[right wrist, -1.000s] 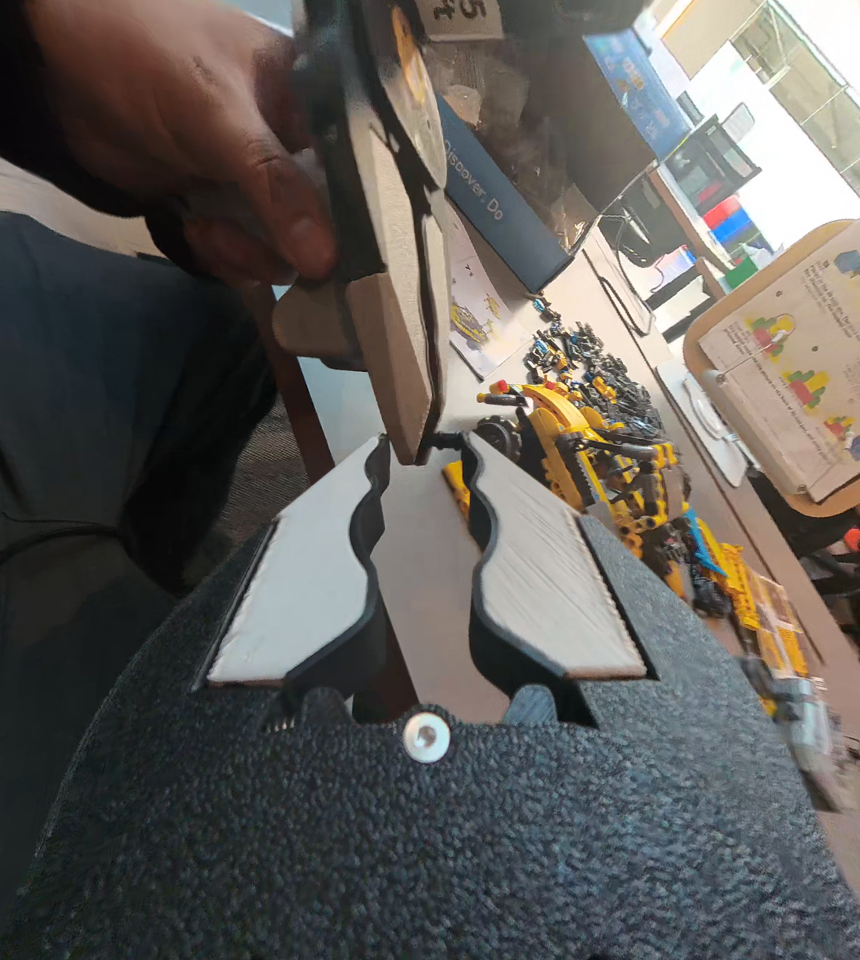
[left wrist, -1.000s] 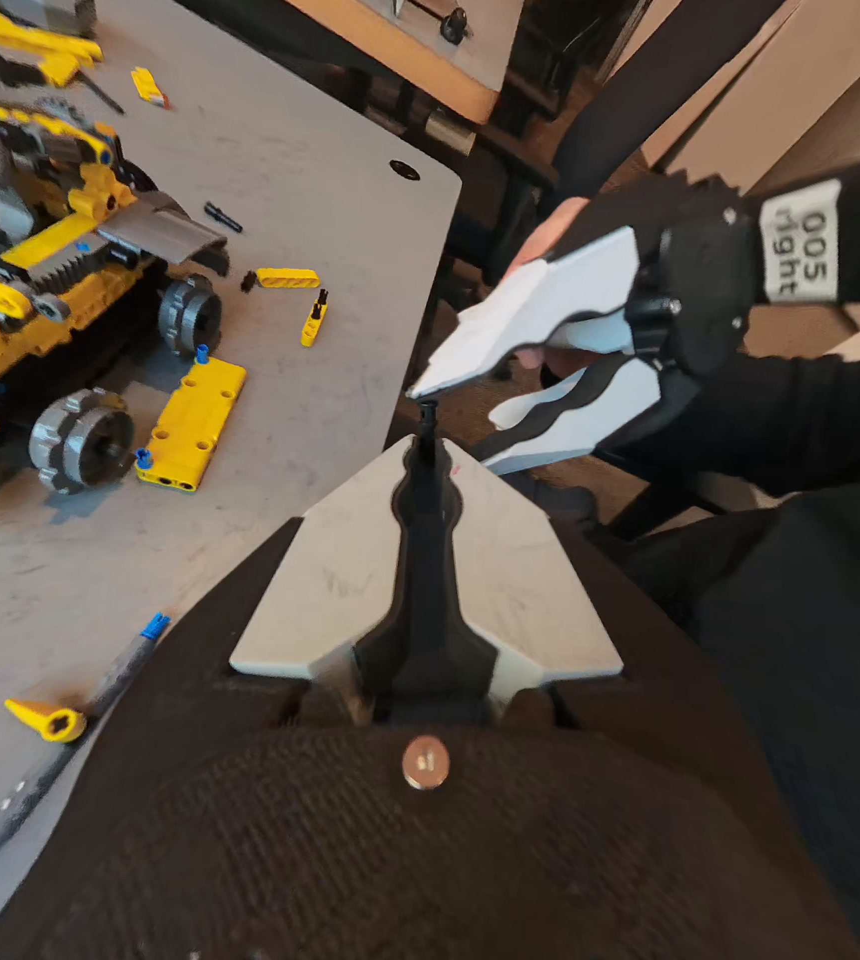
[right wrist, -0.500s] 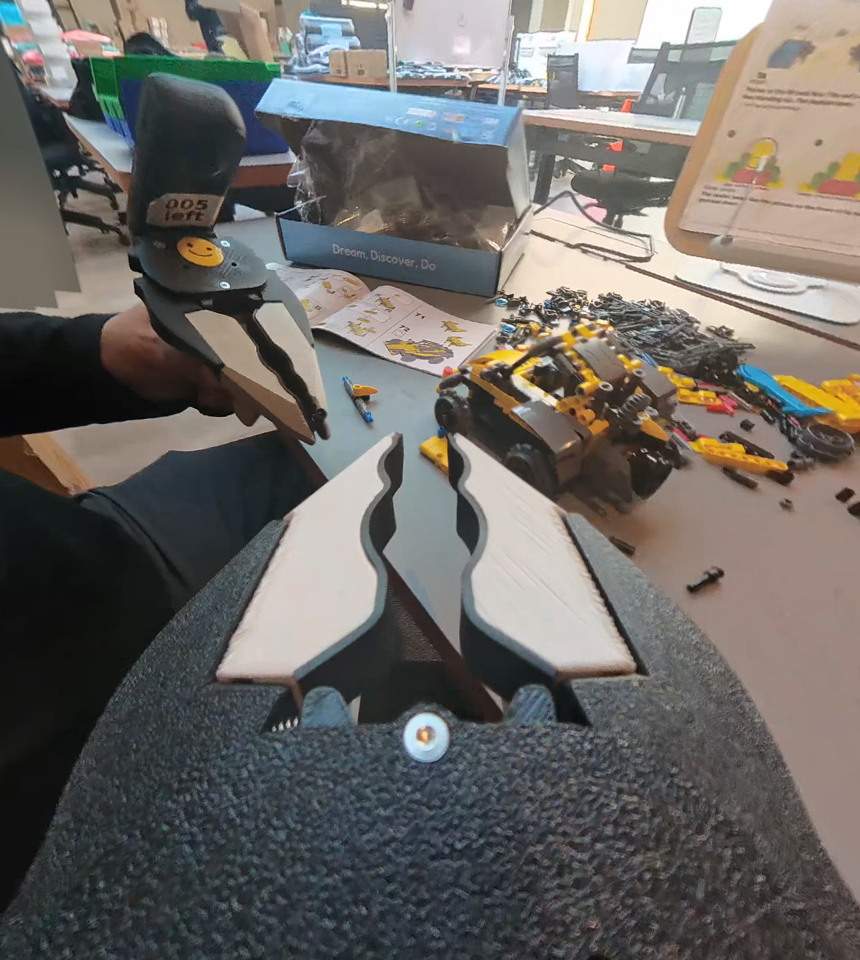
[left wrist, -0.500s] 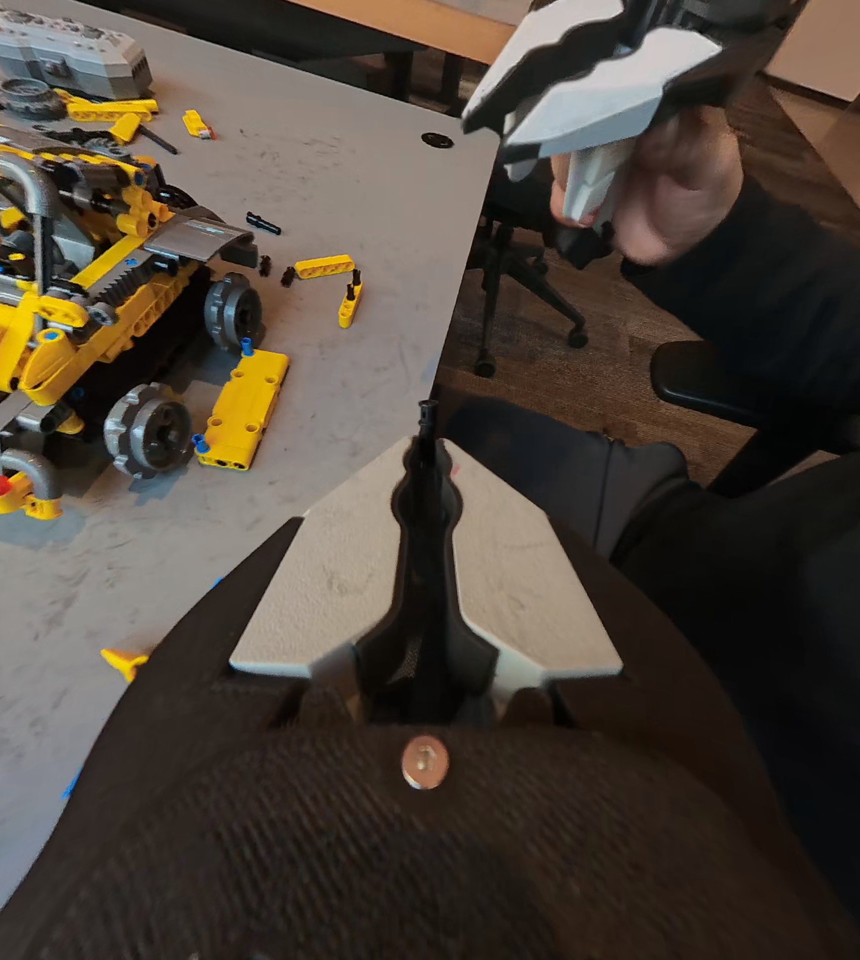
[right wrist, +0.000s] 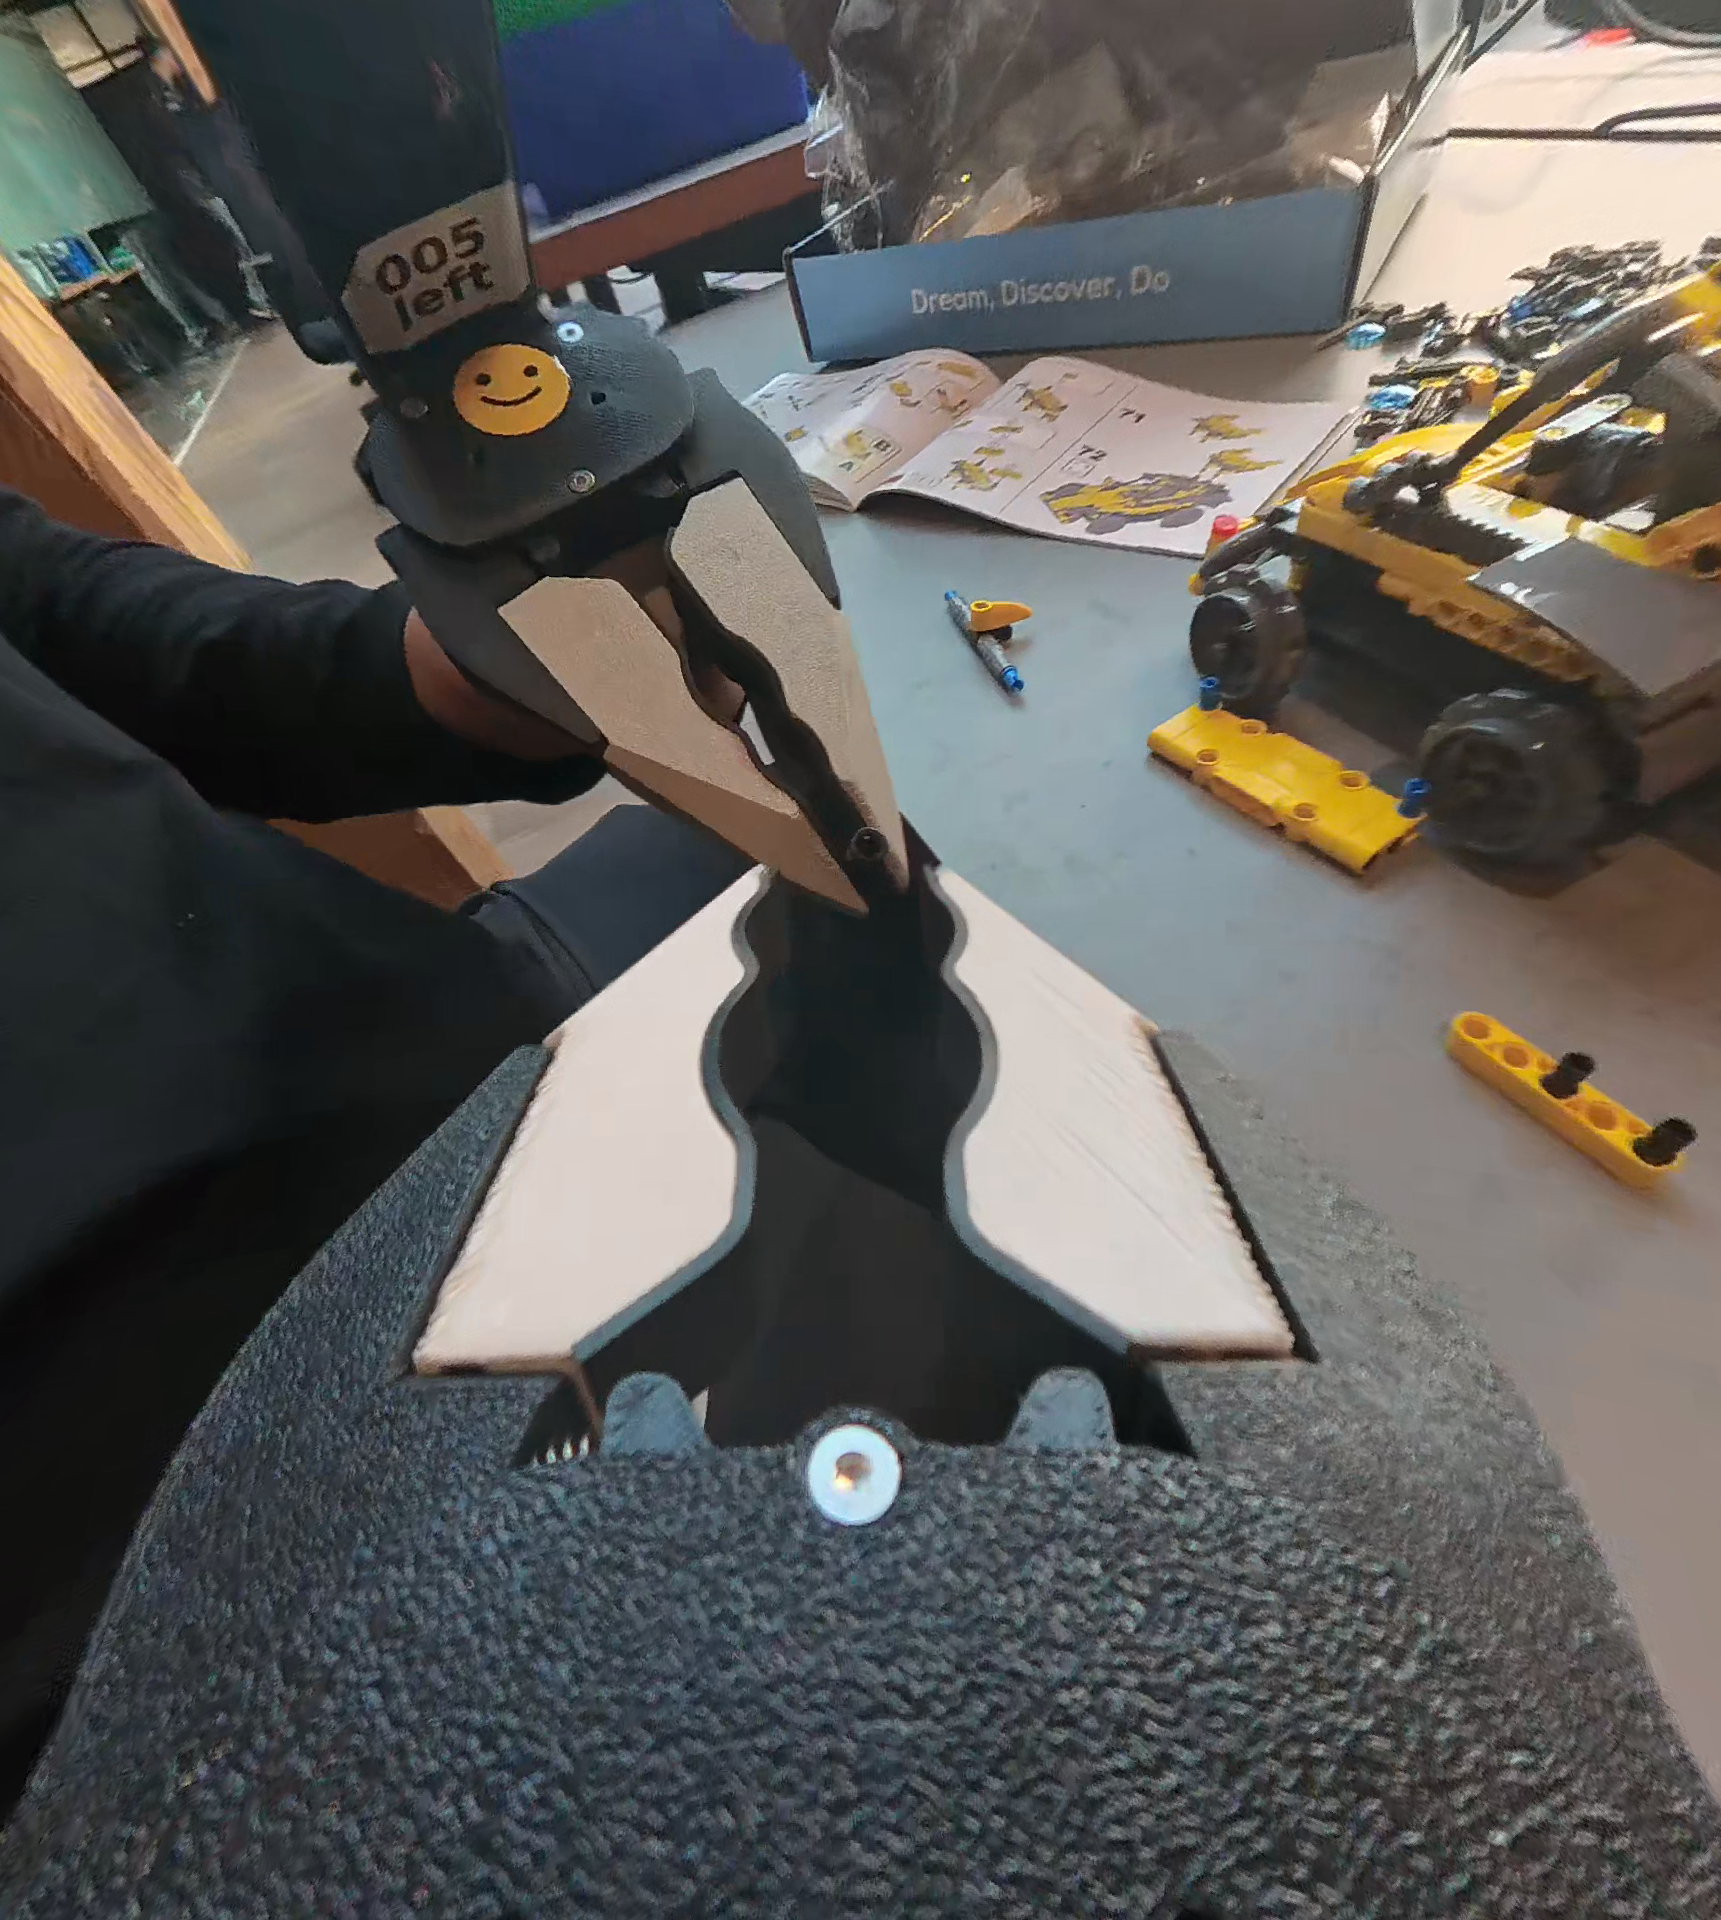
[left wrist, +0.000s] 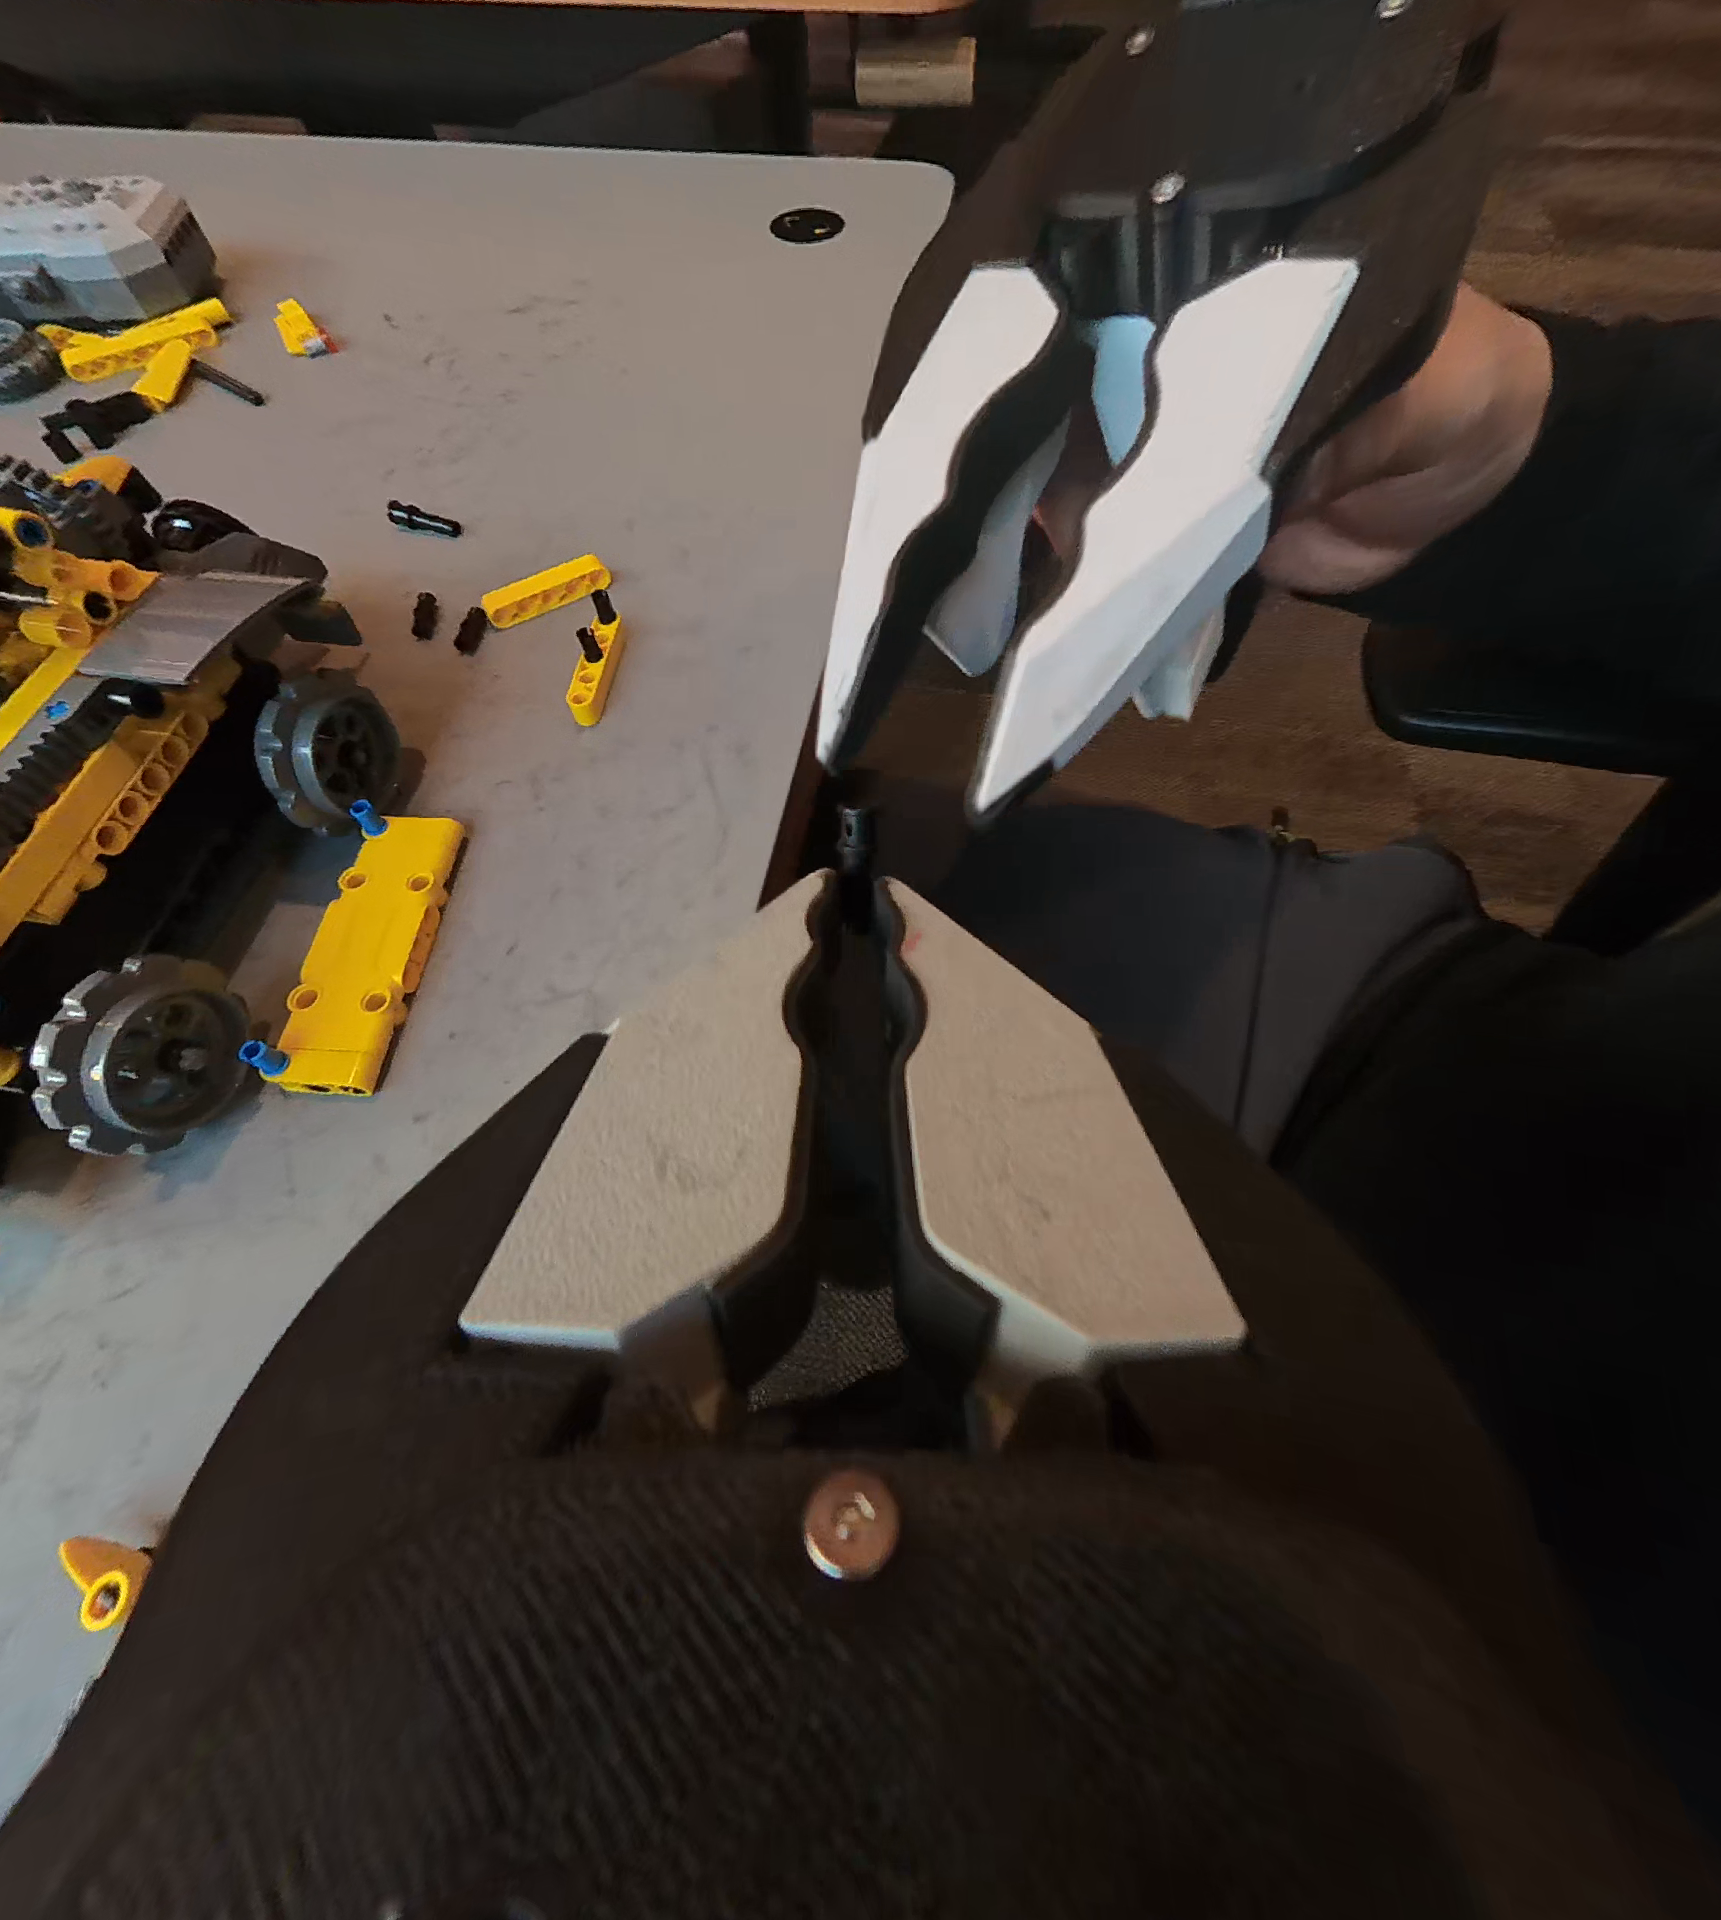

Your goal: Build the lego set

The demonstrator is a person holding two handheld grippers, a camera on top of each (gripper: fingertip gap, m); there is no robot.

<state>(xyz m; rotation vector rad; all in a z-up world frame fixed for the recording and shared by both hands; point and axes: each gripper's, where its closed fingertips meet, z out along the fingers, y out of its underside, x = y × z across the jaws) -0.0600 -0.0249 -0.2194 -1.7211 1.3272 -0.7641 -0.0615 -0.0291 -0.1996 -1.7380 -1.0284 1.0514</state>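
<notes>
My left gripper [left wrist: 854, 885] is shut on a small black pin [left wrist: 854, 831], which sticks out past its fingertips. It hovers just off the grey table's [left wrist: 575, 364] right edge, over a person's dark-clothed lap. My right gripper [left wrist: 913, 779] comes down from above with its jaws open, and its left fingertip [left wrist: 835, 743] is just over the pin's free end. In the right wrist view the left gripper [right wrist: 866, 878] points its tip and the pin [right wrist: 868, 844] into the gap at my right gripper's [right wrist: 851, 888] open fingertips. The right pads do not press on the pin.
A yellow and black vehicle model [left wrist: 56, 727] stands on the table, with a yellow panel [left wrist: 368, 956] beside its wheels and yellow beams [left wrist: 544, 592] and black pins nearby. An open booklet [right wrist: 1043, 457] and a blue box [right wrist: 1074, 270] lie farther back. The tips of both grippers are at nearly the same place.
The right gripper swung away and up, then came back down to the pin's tip. Its jaws narrowed, then opened wider. The left gripper kept hold of the pin.
</notes>
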